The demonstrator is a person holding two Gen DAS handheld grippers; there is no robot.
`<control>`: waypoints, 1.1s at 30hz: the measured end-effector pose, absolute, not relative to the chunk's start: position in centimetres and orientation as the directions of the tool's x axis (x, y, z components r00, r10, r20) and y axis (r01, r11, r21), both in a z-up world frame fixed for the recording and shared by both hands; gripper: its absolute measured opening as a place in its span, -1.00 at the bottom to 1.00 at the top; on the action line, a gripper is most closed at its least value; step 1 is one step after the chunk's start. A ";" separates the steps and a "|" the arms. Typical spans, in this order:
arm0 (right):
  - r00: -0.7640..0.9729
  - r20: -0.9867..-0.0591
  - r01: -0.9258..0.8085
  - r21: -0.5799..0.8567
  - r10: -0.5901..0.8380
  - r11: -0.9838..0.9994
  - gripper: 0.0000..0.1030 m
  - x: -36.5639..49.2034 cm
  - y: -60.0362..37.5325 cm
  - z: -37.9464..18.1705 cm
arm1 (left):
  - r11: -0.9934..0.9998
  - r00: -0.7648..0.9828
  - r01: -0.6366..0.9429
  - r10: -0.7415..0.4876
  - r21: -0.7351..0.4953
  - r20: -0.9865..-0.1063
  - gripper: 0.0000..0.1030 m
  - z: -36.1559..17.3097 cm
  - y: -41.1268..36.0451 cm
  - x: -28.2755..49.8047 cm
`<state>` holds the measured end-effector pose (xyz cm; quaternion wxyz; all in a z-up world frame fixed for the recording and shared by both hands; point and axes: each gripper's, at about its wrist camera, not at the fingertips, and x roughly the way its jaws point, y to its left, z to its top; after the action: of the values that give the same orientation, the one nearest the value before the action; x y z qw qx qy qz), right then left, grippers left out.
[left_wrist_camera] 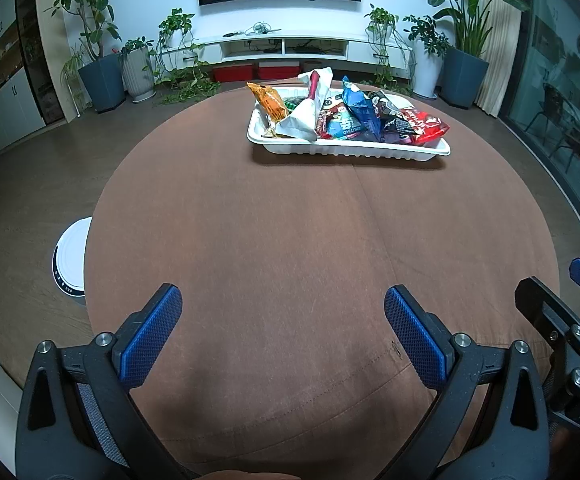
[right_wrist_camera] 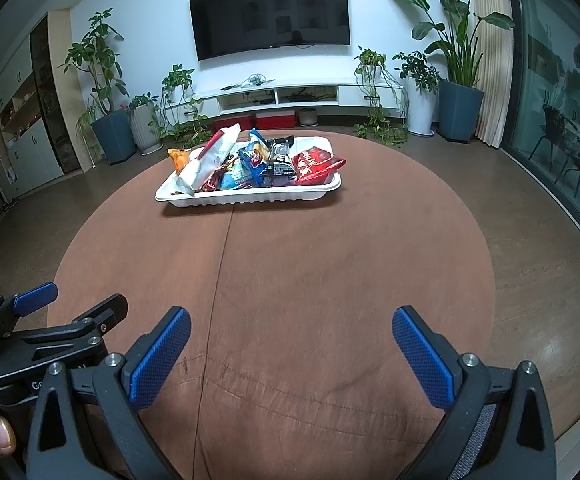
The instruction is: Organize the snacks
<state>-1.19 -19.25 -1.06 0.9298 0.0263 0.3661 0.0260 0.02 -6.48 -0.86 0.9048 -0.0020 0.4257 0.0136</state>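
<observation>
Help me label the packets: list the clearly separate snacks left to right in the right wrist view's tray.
Orange crinkled packet → tall white bag with a red stripe → blue foil packet → black wrapped snack → shiny red packet, all in the white plastic tray.

Two wrist cams, low at near table edge, facing fwd.
Both share tray [left_wrist_camera: 350, 151] [right_wrist_camera: 250, 199], far off; TV wall behind.

The brown tablecloth [left_wrist_camera: 290, 240] lies bare from the near edge to the white tray [left_wrist_camera: 346, 152] at the far side, so a gripper could pass freely across the middle. The tray is heaped with snack packets [left_wrist_camera: 346, 116], some sticking up above its rim. Cloth left and right of the tray is also free.
</observation>
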 end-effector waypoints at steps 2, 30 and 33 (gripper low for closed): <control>0.730 -0.680 -0.029 0.068 0.068 0.997 1.00 -1.2 -19.2 -1.1 | 1.000 0.637 -0.027 0.024 0.008 -0.770 0.99 -0.8 -6.4 0.1; 0.729 -0.682 -0.030 0.068 0.068 0.997 1.00 -1.2 -19.3 -0.9 | 1.000 0.625 -0.017 0.008 -0.003 -0.780 0.99 -1.2 -5.9 0.0; 0.728 -0.683 -0.030 0.067 0.068 0.997 1.00 -1.2 -19.2 -1.0 | 1.000 0.626 -0.016 0.005 -0.007 -0.780 0.99 -1.2 -5.9 0.0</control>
<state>-1.19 -19.22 -1.00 0.9291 0.0258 0.3681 0.0265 -0.01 -5.90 -1.24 0.9017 -0.0066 0.4322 0.0058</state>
